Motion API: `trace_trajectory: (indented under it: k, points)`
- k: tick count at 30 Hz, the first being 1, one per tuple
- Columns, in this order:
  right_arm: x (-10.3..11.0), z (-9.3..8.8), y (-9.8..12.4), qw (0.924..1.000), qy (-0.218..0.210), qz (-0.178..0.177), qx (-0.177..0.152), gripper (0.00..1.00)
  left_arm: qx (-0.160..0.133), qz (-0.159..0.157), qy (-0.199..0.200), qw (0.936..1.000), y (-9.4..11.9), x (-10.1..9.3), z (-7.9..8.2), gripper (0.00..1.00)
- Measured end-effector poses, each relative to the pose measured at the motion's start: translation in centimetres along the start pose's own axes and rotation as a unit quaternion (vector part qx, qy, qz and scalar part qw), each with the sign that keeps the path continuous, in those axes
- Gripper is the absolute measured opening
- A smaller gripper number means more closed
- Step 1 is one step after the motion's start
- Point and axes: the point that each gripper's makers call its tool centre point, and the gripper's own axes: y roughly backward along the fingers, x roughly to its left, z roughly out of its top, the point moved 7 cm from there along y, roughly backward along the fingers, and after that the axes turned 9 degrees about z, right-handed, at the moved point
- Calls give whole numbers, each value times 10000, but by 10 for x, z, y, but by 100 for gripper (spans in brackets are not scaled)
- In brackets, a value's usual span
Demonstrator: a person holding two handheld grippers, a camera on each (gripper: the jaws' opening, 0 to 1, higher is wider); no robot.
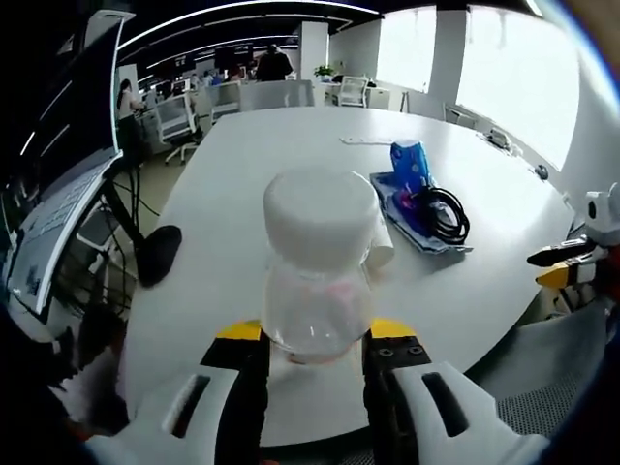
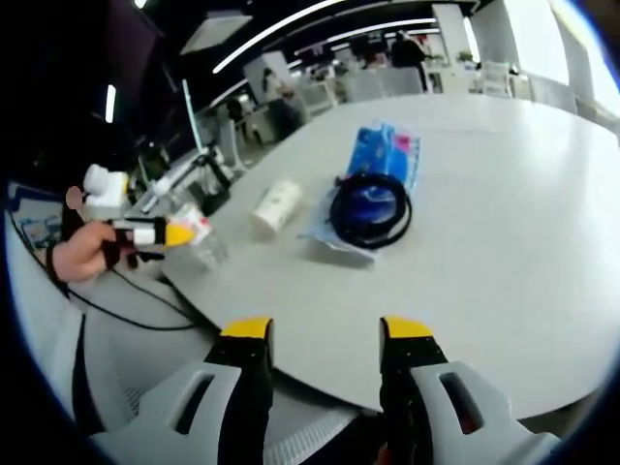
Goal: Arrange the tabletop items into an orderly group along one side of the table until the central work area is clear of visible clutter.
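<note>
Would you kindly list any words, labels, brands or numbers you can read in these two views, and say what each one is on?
No text can be read.
The blue plastic packet under the coiled black cable carries pink and white print, too blurred to read.
The clear plastic jar with a white lid, held in the left tool, shows a faint pink patch and no legible lettering.
The white cylindrical container lying on its side looks blank.

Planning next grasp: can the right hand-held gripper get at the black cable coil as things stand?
Probably yes. The right hand-held gripper is open and holds nothing, and the black cable coil lies straight ahead on the blue packet, with bare table between them. The left hand-held gripper is off to the side.
</note>
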Motion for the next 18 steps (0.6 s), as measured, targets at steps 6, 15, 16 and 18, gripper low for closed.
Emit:
trace_trajectory:
  k: [6,15,16,18]
  points:
    - [0,0,-1,10000,37,6,62,42,-124,36,38,9999,-13,1,12,36]
    - [-1,2,-1,9999,62,4,98,42,-143,89,108,9998,-39,5,36,36]
    - [-1,3,-1,9999,63,4,99,42,-156,111,111,9998,-43,6,39,36]
    - [-2,3,-1,9999,43,0,94,42,-157,135,145,9997,-49,8,45,36]
